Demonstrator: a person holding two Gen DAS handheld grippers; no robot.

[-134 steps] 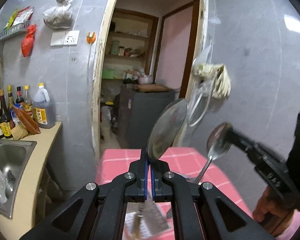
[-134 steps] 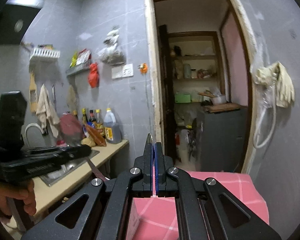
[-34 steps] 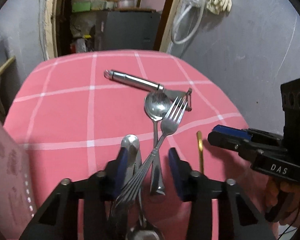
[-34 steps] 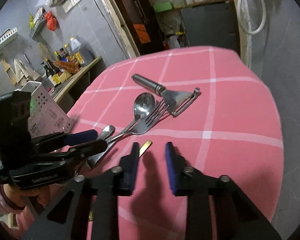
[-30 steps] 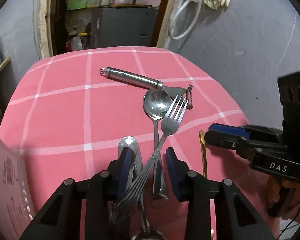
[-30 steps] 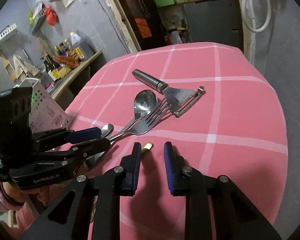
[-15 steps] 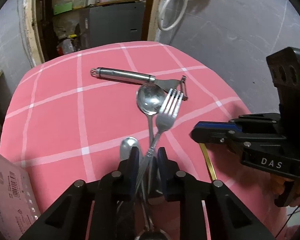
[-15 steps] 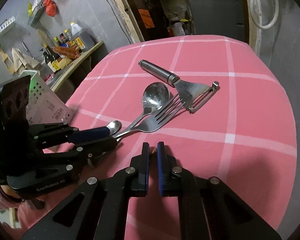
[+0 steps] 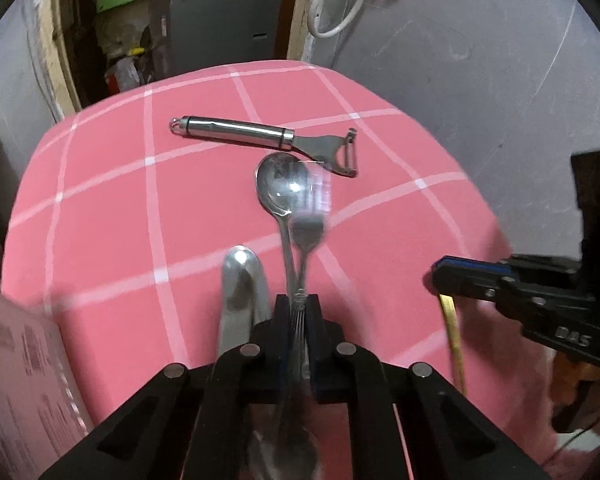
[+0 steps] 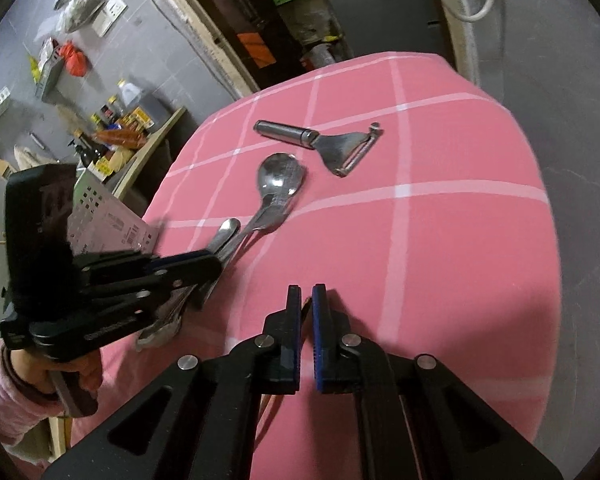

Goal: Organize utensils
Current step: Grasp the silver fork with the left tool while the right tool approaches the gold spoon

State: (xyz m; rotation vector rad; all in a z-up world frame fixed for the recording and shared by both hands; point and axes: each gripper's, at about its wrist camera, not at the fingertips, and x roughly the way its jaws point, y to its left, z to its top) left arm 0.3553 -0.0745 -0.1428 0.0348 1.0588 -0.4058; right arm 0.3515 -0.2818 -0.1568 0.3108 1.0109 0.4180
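Note:
On the pink checked tablecloth lie a steel peeler, a large spoon and a second steel handle. My left gripper is closing tight on the handle of a fork, whose tines are blurred over the spoon's bowl. In the right wrist view the left gripper holds the fork beside the spoon, below the peeler. My right gripper is shut on the end of a thin gold utensil; the right gripper sits at the right.
A white perforated holder stands at the table's left edge, also seen low left as a holder. A hand in a pink sleeve carries the left gripper. Grey wall borders the table's right side. A counter with bottles lies beyond.
Both grippers have closed: the left onto the fork's handle, the right onto the gold utensil's end. The fork has swung in line with the spoon. The right gripper has shifted sideways.

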